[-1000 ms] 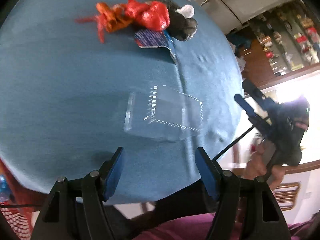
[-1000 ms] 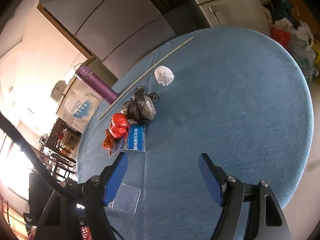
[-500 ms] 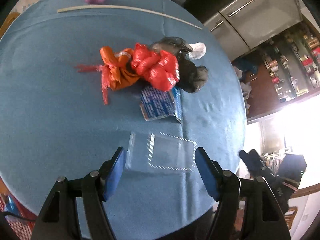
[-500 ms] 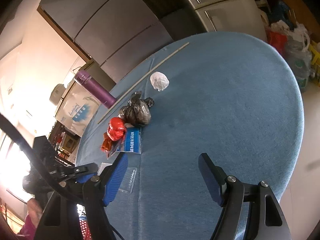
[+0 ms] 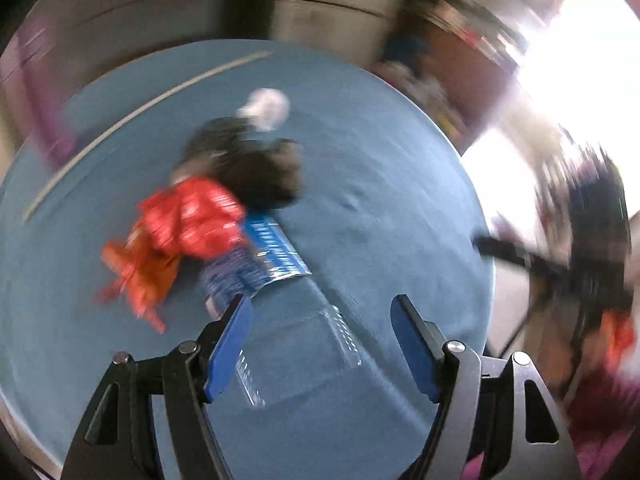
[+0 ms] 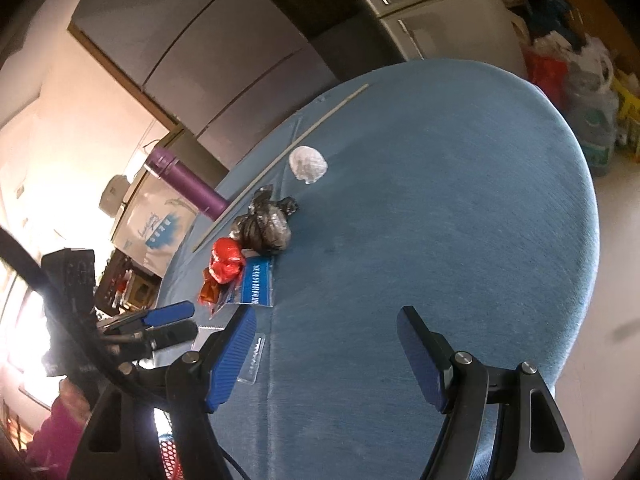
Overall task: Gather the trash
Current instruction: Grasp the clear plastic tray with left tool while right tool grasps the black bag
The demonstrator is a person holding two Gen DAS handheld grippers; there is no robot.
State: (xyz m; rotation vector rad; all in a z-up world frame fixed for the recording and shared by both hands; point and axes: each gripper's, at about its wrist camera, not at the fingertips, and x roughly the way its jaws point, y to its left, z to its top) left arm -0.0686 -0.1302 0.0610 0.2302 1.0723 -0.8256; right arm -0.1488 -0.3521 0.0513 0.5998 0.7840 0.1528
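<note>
On the round blue table [image 6: 440,200] a pile of trash lies left of centre: a black bag [image 6: 264,226], a red bag [image 6: 226,264], an orange bag [image 6: 208,294] and a blue packet [image 6: 254,284]. A white crumpled ball [image 6: 308,164] sits behind them. A clear plastic piece [image 6: 250,360] lies flat near the table's edge. My left gripper [image 6: 180,322] hovers open at that piece. In the blurred left wrist view the clear plastic piece [image 5: 298,354] lies on the table between my left gripper's [image 5: 320,304] fingers, not pressed. My right gripper [image 6: 326,316] stands open over bare cloth.
A purple bottle [image 6: 188,184] and a long white stick [image 6: 280,160] rest at the table's far left. Below the table's near edge a red mesh basket [image 6: 168,452] shows. A pink sleeve [image 6: 52,432] is at the lower left. Grey cabinets stand behind.
My left gripper has rolled and swung in over the table, so the clear plastic piece now sits between its fingers. It has entered the right wrist view from the left. The right gripper stays put.
</note>
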